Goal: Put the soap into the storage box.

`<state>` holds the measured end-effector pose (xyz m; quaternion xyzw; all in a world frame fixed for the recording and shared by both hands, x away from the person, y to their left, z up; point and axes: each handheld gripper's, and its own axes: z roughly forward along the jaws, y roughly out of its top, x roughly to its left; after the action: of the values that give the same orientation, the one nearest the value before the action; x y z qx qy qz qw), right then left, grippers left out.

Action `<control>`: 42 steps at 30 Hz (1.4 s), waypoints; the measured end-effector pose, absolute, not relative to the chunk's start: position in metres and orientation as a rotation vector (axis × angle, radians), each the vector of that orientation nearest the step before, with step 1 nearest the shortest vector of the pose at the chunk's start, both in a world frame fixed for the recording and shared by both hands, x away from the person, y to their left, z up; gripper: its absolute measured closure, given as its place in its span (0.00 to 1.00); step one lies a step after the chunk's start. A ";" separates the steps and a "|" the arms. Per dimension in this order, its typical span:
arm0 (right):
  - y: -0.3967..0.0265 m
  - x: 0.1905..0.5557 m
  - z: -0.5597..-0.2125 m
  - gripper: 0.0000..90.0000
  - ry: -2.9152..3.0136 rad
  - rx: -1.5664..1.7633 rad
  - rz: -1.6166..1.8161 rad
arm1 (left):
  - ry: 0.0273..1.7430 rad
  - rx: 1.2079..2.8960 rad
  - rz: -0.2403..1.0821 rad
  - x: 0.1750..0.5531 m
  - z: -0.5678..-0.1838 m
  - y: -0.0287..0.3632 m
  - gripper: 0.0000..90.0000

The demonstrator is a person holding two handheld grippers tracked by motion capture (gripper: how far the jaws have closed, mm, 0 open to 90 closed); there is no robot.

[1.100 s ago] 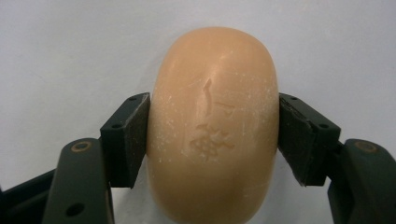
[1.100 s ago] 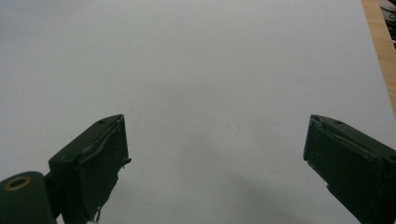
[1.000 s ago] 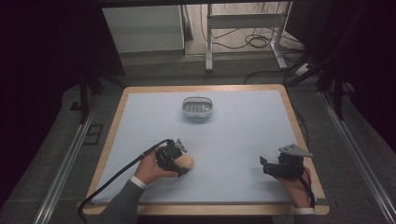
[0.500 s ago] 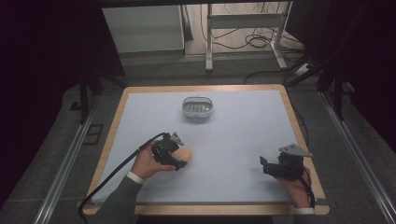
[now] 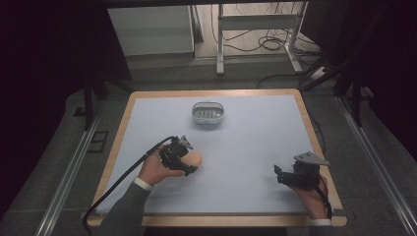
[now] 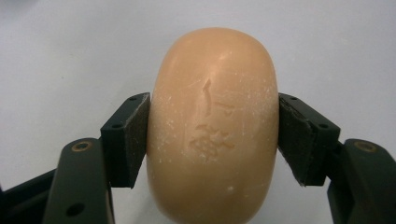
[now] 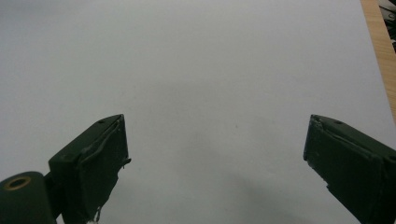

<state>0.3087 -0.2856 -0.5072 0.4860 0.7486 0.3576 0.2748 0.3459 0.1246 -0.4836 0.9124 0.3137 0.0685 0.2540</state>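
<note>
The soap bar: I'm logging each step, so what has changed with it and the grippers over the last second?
The left gripper, shut on the soap bar, has carried it a little way up the table toward the soap dish. Its fingers press the bar's two sides as before. The right gripper stayed near the table's right edge, open, and the dish has not moved.

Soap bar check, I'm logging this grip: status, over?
Left gripper shut on soap bar, pads on both sides. Right gripper open, holding nothing, over bare mat. Soap dish sits far side; path to it looks clear.
</note>
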 end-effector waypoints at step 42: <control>-0.285 0.310 -0.510 0.07 2.019 1.311 0.944 | 0.955 2.414 0.164 0.380 -0.481 0.142 0.35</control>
<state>0.3098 -0.2849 -0.5098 0.4876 0.7508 0.3509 0.2745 0.3803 0.1422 -0.4811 0.8943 0.3537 0.0607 0.2672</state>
